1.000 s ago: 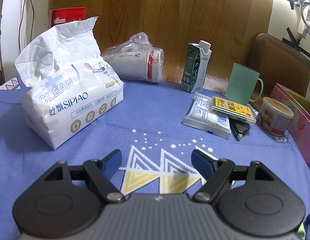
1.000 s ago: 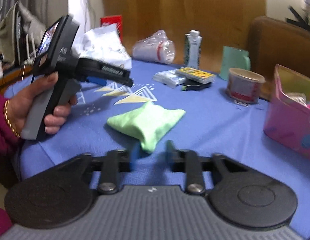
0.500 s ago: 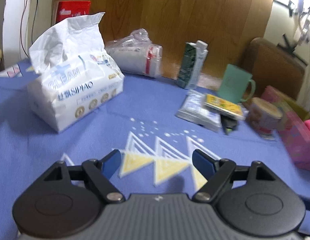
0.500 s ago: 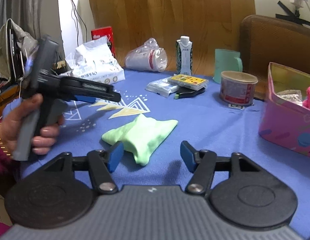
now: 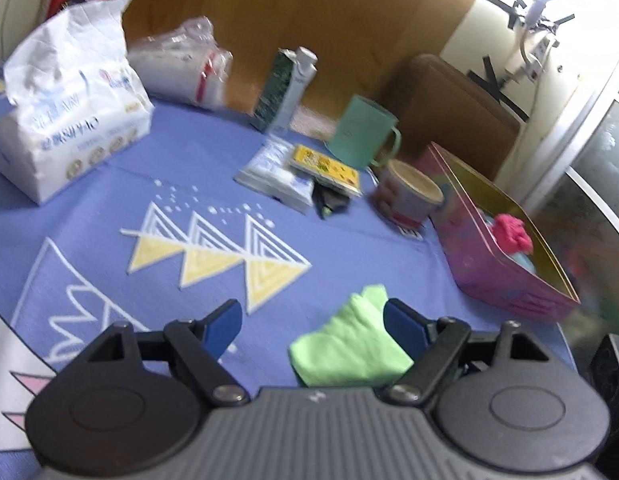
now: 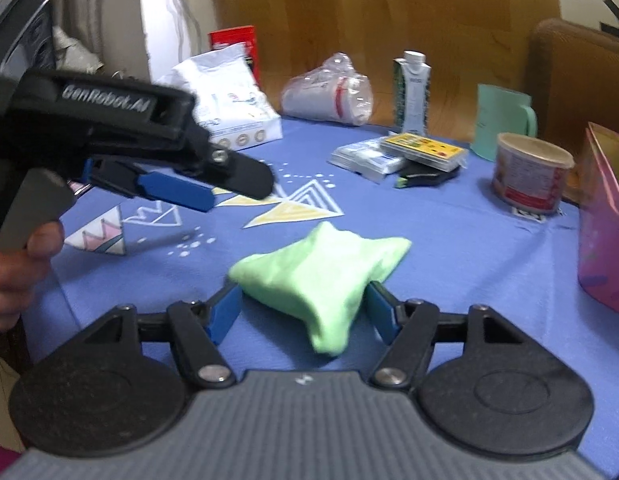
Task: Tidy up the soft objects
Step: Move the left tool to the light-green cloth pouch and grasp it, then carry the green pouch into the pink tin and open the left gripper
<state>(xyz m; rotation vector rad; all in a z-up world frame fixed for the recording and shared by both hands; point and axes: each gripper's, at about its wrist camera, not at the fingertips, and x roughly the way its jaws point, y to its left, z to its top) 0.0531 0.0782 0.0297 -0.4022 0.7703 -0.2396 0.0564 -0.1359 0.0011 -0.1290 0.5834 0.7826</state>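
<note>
Basically right gripper (image 6: pixel 303 314) had just opened wide around green cloth (image 6: pixel 321 276), gripping nothing; close mid-bundle. Left gripper (image 5: pixel 309 320) stood open, empty.

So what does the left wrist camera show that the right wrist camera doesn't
Only the left wrist view looks into the pink box, where a pink soft item lies. Only the right wrist view shows the person's hand holding the left claw. Both show the green cloth on the blue tablecloth, plus the tissue pack, carton and mint mug.
</note>
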